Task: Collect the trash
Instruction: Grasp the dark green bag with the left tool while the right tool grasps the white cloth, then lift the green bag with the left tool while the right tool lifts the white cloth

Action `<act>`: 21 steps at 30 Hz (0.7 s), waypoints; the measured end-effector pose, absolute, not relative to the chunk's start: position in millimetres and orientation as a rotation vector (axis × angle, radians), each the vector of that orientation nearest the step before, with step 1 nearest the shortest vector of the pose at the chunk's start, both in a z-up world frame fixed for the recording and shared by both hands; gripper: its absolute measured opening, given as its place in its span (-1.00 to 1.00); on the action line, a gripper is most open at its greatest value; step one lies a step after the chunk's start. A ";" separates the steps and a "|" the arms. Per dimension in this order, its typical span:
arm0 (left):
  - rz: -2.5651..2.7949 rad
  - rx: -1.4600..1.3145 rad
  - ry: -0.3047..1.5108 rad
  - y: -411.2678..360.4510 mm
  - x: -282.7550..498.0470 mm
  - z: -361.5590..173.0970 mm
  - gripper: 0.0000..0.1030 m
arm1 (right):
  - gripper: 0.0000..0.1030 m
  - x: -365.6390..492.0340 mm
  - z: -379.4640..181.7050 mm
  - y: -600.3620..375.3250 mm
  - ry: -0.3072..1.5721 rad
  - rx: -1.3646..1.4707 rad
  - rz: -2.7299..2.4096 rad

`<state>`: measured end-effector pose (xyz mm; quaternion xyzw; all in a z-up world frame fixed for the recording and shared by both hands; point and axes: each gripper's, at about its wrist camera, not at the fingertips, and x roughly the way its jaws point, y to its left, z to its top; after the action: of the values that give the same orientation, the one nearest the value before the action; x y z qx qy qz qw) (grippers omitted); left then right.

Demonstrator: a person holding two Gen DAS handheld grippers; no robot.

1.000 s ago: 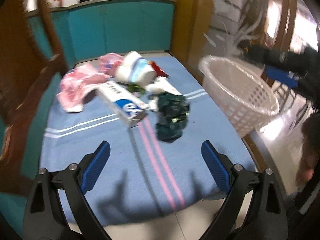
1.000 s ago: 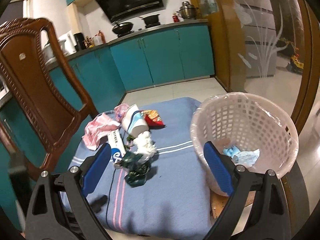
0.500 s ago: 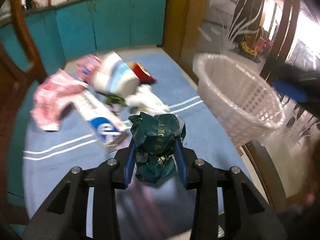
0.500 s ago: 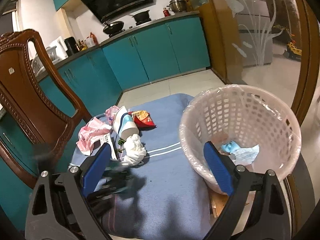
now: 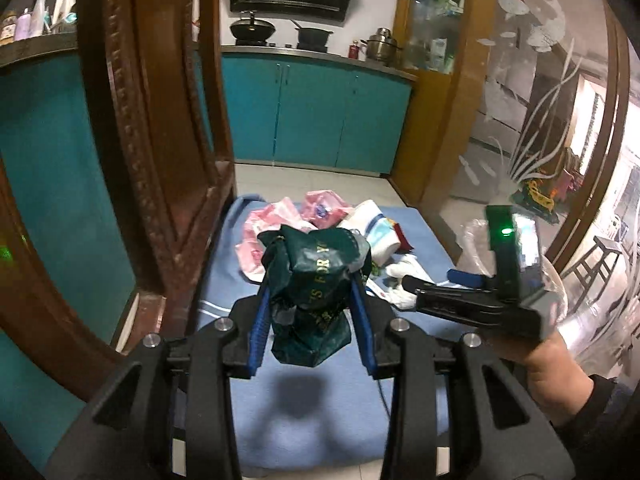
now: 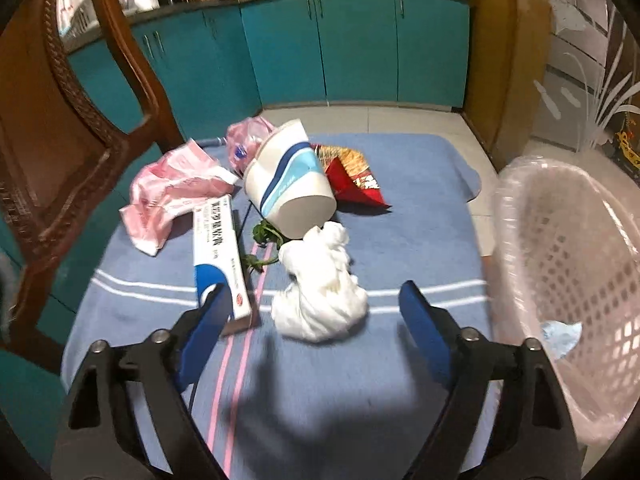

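Note:
My left gripper is shut on a crumpled dark green wrapper and holds it above the blue cloth. My right gripper hovers low over the cloth with its jaws closing; a crumpled white tissue lies between and just beyond its fingers, untouched. Further back lie a white and blue box, a tipped paper cup, a red snack bag and pink wrappers. The right gripper also shows in the left wrist view, held by a hand.
A pale lattice basket lined with plastic stands at the cloth's right edge, a blue scrap inside. A carved wooden chair rises close on the left. Teal cabinets run along the back.
My left gripper closed on the green wrapper and lifted it off the cloth. My right gripper dropped toward the white tissue and its jaws narrowed.

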<state>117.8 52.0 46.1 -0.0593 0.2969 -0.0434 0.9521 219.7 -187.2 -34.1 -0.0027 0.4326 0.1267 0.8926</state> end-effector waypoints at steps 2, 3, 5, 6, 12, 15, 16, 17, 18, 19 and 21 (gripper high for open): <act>-0.091 -0.129 0.614 56.0 121.0 44.7 -0.27 | 0.27 231.6 -46.4 -183.3 0.926 -0.004 0.261; -0.091 -0.131 0.619 57.2 121.6 43.2 -0.27 | 0.09 233.4 -49.7 -182.4 0.931 -0.011 0.265; -0.088 -0.134 0.628 59.6 124.7 40.5 -0.27 | -0.30 231.1 -50.7 -182.3 0.918 -0.060 0.253; -0.089 -0.137 0.633 60.7 125.5 39.8 -0.27 | -0.43 228.5 -47.6 -184.9 0.912 -0.065 0.257; -0.103 -0.157 0.646 62.9 132.4 37.7 -0.26 | -0.46 176.7 9.7 -214.7 0.810 0.003 0.294; -0.119 -0.152 0.652 57.6 133.9 37.0 -0.26 | -0.46 133.9 42.2 -222.1 0.731 0.020 0.348; -0.125 -0.147 0.653 54.5 133.9 37.0 -0.26 | -0.46 123.3 47.0 -222.7 0.715 0.017 0.358; -0.129 -0.143 0.655 51.7 132.6 36.4 -0.25 | -0.46 117.4 49.8 -222.3 0.707 0.013 0.365; -0.132 -0.136 0.657 48.4 131.8 35.5 -0.25 | -0.46 112.5 51.7 -221.1 0.701 0.006 0.372; -0.134 -0.130 0.660 45.8 131.3 34.3 -0.25 | -0.46 107.2 51.0 -220.1 0.700 0.000 0.374; -0.140 -0.119 0.668 41.2 131.1 31.4 -0.25 | -0.46 101.5 47.9 -219.3 0.706 0.000 0.374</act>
<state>131.1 41.2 31.4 -0.0582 0.3275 -0.0688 0.9405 101.5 -219.3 47.9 0.0002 0.3439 0.1820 0.9212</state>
